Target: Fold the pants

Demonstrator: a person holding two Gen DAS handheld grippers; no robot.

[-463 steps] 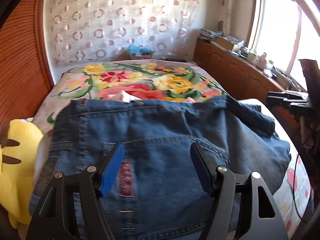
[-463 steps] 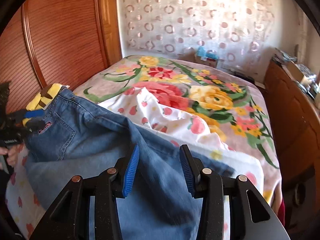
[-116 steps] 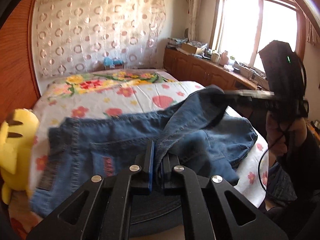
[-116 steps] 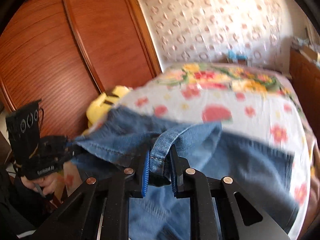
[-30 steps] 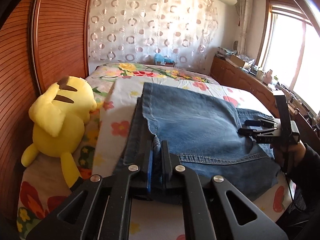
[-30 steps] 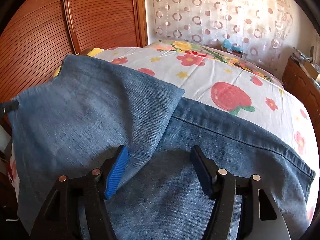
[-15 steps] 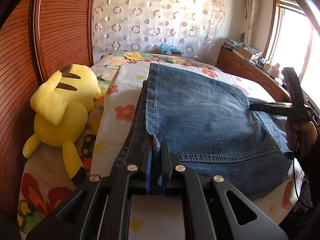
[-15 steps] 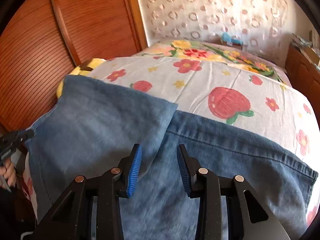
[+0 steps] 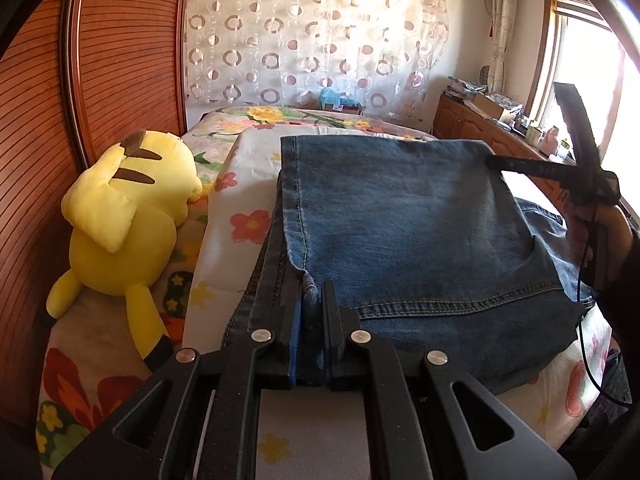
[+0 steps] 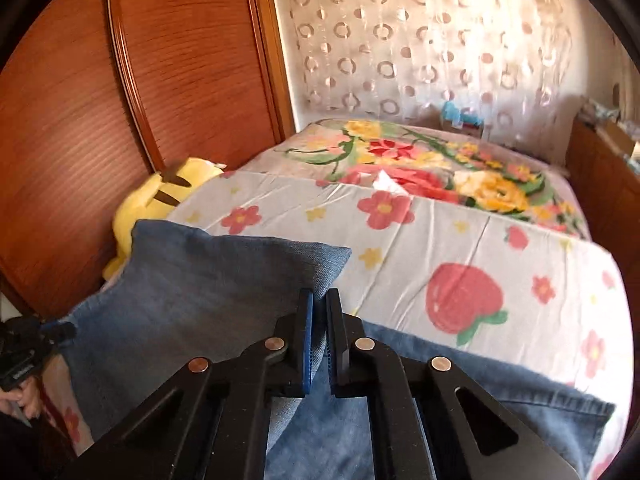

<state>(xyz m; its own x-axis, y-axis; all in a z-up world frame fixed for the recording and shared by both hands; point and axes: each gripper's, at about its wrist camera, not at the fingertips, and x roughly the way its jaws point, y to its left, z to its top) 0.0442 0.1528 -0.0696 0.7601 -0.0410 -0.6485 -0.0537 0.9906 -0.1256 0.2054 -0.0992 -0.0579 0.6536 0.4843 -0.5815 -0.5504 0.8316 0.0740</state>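
Blue jeans [image 9: 400, 220] lie folded on the bed's flowered sheet [image 9: 244, 160]. My left gripper [image 9: 312, 296] is shut on the near left corner of the top layer, at the hem. In the left wrist view the right gripper [image 9: 494, 161] bites the far right corner of that layer, held by a person's hand [image 9: 600, 224]. In the right wrist view my right gripper [image 10: 319, 300] has its jaws closing, the blue pads pressing on a fold edge of the jeans [image 10: 208, 292], which rises off the sheet [image 10: 440, 240]. The left gripper [image 10: 60, 330] holds the opposite corner.
A yellow plush toy [image 9: 120, 216] lies left of the jeans against the wooden wardrobe [image 9: 120, 60]. A floral blanket [image 10: 440, 168] covers the far half of the bed. A wooden cabinet [image 9: 480, 128] with clutter runs along the right under the window.
My right gripper has shut on the top layer's edge and risen, lifting that side of the denim. The left gripper has stayed shut on its corner.
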